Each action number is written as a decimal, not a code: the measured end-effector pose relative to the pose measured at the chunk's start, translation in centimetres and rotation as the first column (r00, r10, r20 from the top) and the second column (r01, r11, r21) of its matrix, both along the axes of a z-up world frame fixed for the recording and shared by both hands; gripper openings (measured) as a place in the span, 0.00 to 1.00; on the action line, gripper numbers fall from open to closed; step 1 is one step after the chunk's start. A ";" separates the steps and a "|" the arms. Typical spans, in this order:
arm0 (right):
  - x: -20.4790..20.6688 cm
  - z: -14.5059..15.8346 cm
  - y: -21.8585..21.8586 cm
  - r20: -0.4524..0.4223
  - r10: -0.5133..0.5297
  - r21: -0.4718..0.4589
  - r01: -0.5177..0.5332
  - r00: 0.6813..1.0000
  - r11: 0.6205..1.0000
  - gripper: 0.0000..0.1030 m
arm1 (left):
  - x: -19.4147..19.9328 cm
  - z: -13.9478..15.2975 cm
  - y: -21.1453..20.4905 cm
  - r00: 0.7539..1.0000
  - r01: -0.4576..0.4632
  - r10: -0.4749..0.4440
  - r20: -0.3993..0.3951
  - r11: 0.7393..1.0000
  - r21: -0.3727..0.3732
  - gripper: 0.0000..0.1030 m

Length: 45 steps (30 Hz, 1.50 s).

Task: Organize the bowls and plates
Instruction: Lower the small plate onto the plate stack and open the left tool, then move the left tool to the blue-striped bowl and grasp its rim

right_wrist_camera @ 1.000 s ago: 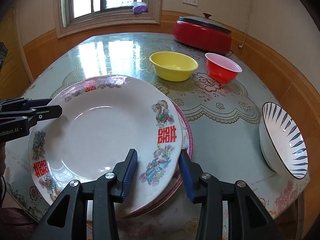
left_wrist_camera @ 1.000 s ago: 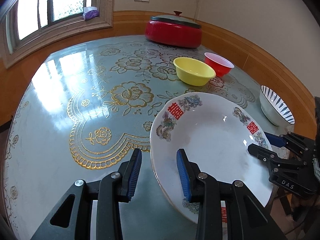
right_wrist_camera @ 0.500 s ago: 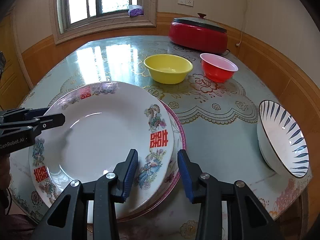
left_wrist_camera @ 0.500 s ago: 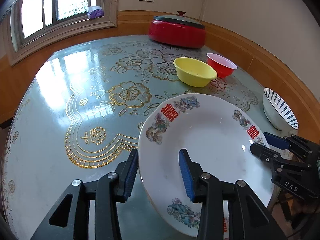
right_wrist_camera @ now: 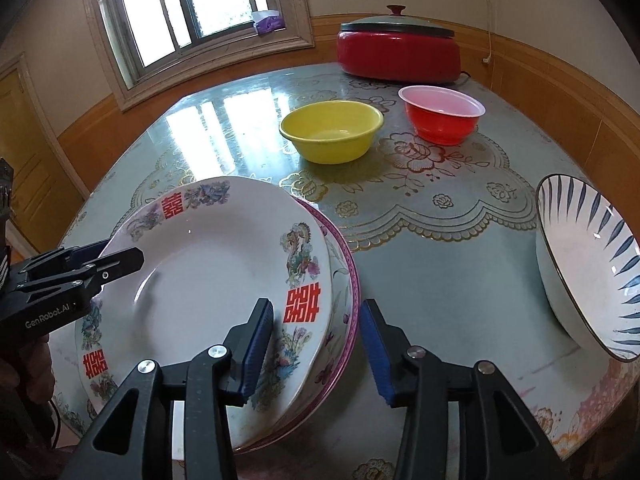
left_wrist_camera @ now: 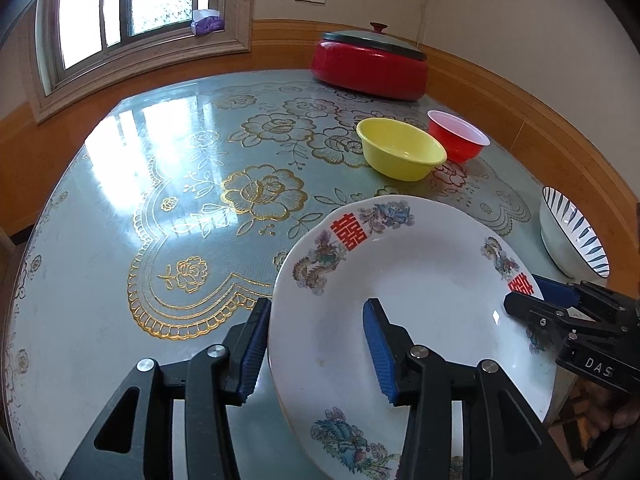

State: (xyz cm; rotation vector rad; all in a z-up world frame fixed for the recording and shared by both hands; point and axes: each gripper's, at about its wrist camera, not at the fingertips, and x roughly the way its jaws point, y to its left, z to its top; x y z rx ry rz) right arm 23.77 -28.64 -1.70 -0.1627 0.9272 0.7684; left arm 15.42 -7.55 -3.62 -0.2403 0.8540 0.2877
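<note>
A white plate with red characters and dragon prints (left_wrist_camera: 420,304) (right_wrist_camera: 208,276) lies on a pink-rimmed plate (right_wrist_camera: 348,280) at the near table edge. My left gripper (left_wrist_camera: 316,344) is open, its jaws straddling the white plate's left rim. My right gripper (right_wrist_camera: 316,340) is open, its jaws straddling the right rims of both plates. Each gripper shows in the other's view: the right one (left_wrist_camera: 560,304), the left one (right_wrist_camera: 100,258). A yellow bowl (right_wrist_camera: 332,130), a red bowl (right_wrist_camera: 442,118) and a blue-striped white bowl (right_wrist_camera: 588,268) stand further off.
A red lidded electric pot (right_wrist_camera: 398,52) stands at the far edge of the round glass-topped table (left_wrist_camera: 160,184). A wooden wainscot wall and a window ring the table. The striped bowl sits near the right table edge.
Both grippers have drawn back and up a little, so the plates look smaller and lower in view. The white plate sits more squarely over the pink-rimmed one. Jaws stay open.
</note>
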 end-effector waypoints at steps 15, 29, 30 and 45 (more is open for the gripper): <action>0.5 -0.2 0.1 0.017 0.137 -0.001 -0.137 0.990 0.991 0.49 | -0.4 1.2 -1.2 0.982 -0.185 0.182 0.042 0.980 0.069 0.48; 0.3 1.2 -1.5 0.104 0.212 0.023 -0.215 0.972 0.976 0.49 | -0.4 3.0 -5.8 0.961 -0.271 0.264 0.076 0.957 0.099 0.57; 0.4 1.2 -1.7 0.104 0.210 0.025 -0.213 0.972 0.977 0.49 | -0.2 3.0 -6.3 0.964 -0.261 0.254 0.077 0.960 0.101 0.57; -0.1 2.9 -5.6 0.125 0.011 0.039 -0.016 0.992 0.999 0.49 | 3.2 3.6 -10.7 0.995 0.036 -0.044 0.095 0.996 0.084 0.57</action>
